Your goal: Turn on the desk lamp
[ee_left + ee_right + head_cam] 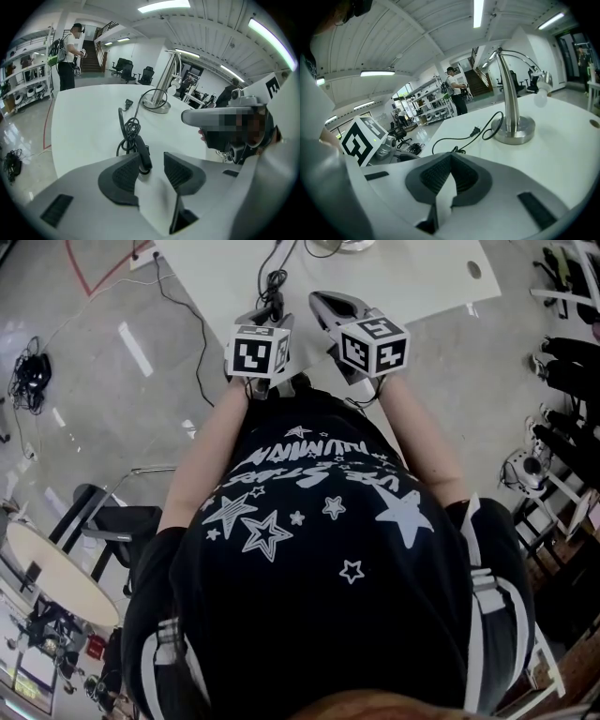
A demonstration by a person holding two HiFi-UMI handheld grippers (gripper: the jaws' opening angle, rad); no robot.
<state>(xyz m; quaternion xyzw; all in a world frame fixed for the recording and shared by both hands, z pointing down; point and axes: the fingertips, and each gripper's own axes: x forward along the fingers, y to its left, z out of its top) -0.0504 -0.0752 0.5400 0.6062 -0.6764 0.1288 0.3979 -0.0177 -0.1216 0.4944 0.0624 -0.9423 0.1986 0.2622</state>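
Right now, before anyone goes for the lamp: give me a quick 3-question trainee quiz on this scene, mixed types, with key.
1. True or false: the desk lamp has its plug lying loose on the white table, in no socket.
2. The jaws of the right gripper are: A) wide apart, B) closed together, C) clamped on the cord.
3. Fill in: the gripper with its jaws apart, gripping nothing, is the ____ one.

Key
1. True
2. B
3. left, that is the left gripper
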